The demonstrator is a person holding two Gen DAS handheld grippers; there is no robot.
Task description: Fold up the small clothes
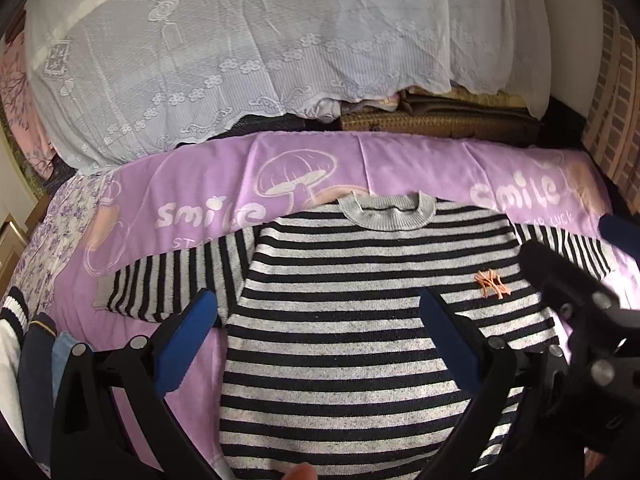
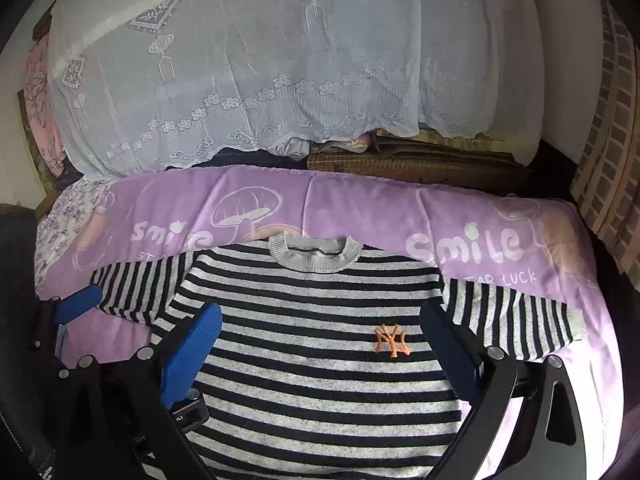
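Sweater (image 1: 352,300): striped, spread flat face-up on the purple sheet (image 1: 400,168), collar far, sleeves out sideways, ready for folding.
Left gripper (image 1: 316,312): spread wide, empty, above the left chest.
Right gripper (image 2: 320,320): spread wide, empty, above mid-chest.

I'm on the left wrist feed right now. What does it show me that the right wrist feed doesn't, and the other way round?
Only the left wrist view shows the pile of other clothes at the lower left edge, and the sweater's left cuff. Only the right wrist view shows the right sleeve's cuff in full and the words under the second "smile" print. Both show the striped sweater lying flat, front up, sleeves spread, on the purple sheet, its orange logo, and both hand-held grippers, left hand-held gripper and right hand-held gripper, open above the sweater.
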